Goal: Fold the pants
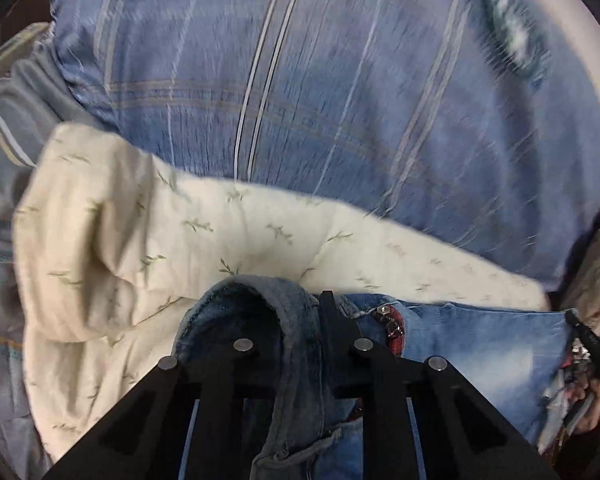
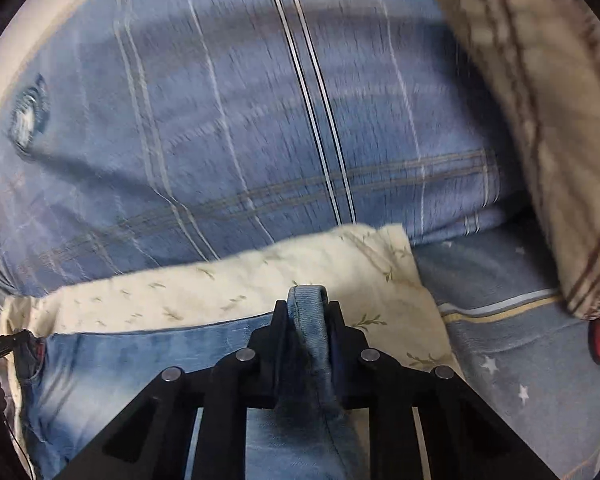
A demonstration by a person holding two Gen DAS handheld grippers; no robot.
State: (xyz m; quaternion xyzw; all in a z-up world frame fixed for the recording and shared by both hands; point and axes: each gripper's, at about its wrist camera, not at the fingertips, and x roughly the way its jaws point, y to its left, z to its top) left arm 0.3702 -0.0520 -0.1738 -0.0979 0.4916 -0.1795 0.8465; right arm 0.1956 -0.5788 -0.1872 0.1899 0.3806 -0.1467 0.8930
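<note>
L gripper (image 1: pixel 300 320) jaws shut on jeans (image 1: pixel 480 344) waistband fold; R gripper (image 2: pixel 307 320) jaws clamped on jeans edge. Jeans lie on cream quilt (image 1: pixel 120 248), blue sheet (image 1: pixel 340 100) at 12 o'clock.

jeans (image 1: pixel 480 344): 1 | cream leaf-print quilt (image 1: pixel 112 232): 1 | blue striped sheet (image 1: pixel 340 100): 1 | brown striped cushion (image 2: pixel 540 120): 1 | grippers: 2, left gripper (image 1: pixel 300 312), right gripper (image 2: pixel 307 308)

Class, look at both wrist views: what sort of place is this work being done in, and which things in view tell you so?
Most likely a bedroom, with the work done on a bed. A blue striped bedsheet covers the surface, a cream leaf-print quilt lies on it, and a brown striped pillow or cushion sits at the side.
</note>
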